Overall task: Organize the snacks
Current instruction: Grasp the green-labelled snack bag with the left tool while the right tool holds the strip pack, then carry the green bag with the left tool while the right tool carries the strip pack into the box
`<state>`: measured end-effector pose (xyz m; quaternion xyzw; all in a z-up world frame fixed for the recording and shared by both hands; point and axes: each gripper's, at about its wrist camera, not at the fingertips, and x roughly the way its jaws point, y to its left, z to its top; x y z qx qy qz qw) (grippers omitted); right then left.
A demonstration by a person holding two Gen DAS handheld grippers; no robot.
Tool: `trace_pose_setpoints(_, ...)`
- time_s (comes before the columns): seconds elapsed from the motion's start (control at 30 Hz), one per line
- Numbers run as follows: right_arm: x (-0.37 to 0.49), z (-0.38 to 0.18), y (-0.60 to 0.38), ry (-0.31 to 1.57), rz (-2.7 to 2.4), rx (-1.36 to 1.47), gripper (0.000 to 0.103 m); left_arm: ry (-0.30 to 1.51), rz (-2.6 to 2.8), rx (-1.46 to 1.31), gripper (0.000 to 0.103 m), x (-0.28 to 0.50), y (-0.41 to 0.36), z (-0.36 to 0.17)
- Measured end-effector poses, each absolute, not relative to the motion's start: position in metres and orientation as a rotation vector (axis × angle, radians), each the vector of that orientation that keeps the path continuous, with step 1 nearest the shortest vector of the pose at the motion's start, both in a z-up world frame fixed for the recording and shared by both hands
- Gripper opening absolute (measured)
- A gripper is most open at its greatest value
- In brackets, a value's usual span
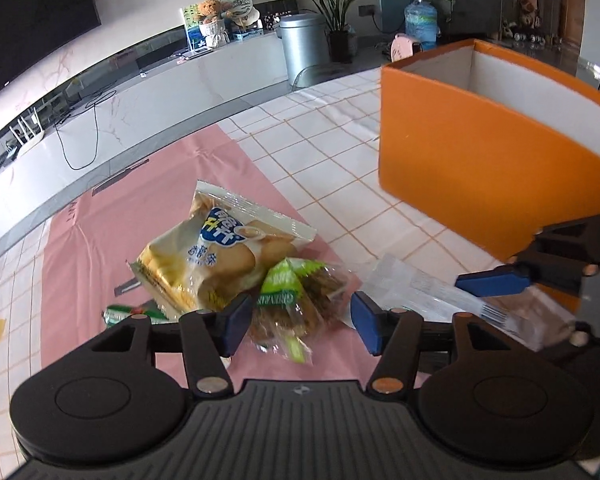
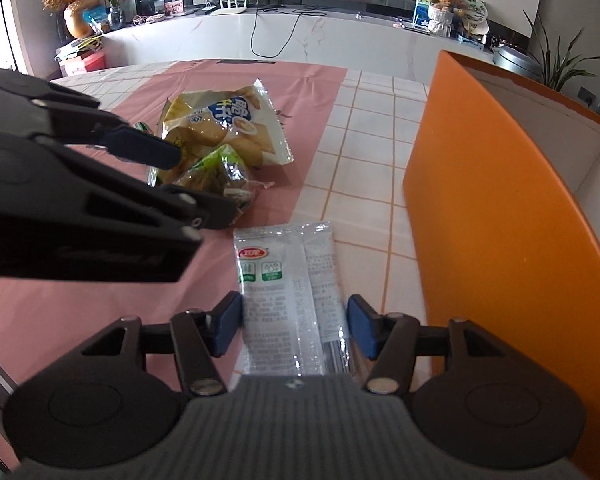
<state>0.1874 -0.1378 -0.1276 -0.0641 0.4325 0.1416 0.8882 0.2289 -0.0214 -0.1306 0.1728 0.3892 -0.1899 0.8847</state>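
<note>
Lying between parted right tongs [image 2: 294,326]: white packet [image 2: 290,280].

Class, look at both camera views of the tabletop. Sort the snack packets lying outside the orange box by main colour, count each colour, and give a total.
Yellow and white biscuit packet: 1
Green-topped clear packet: 1
White packet: 1
Small green wrapper, partly hidden: 1
Total: 4 packets outside the orange box; what lies inside the box cannot be seen.
</note>
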Motion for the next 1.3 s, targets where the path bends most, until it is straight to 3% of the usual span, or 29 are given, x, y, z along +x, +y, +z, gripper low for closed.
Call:
trace_pose_setpoints(0.23,0.191,-0.129,-0.137,0.885,0.307,-0.136,0.058,0.817,-0.372,0.404,0.067,0.237,-0.029,-0.144)
trace_pose_setpoints(0.43,0.191,-0.13,-0.137,0.873,0.309,-0.137,0.058,0.818,-0.372,0.361,0.057,0.235,-0.026,-0.145)
trace_pose_setpoints(0.63,0.186,-0.13,-0.137,0.865,0.309,-0.143,0.05,0.84,-0.351,0.315,0.049,0.224,-0.019,-0.139)
trace_pose_setpoints(0.9,0.18,-0.12,-0.137,0.869,0.299,-0.116,0.047,0.86,-0.28,0.182,0.048,0.199,0.003,-0.105)
trace_pose_setpoints(1.3,0.139,-0.052,-0.148,0.788,0.321,-0.014,0.047,0.793,-0.256,0.097,0.048,0.148,0.013,-0.04)
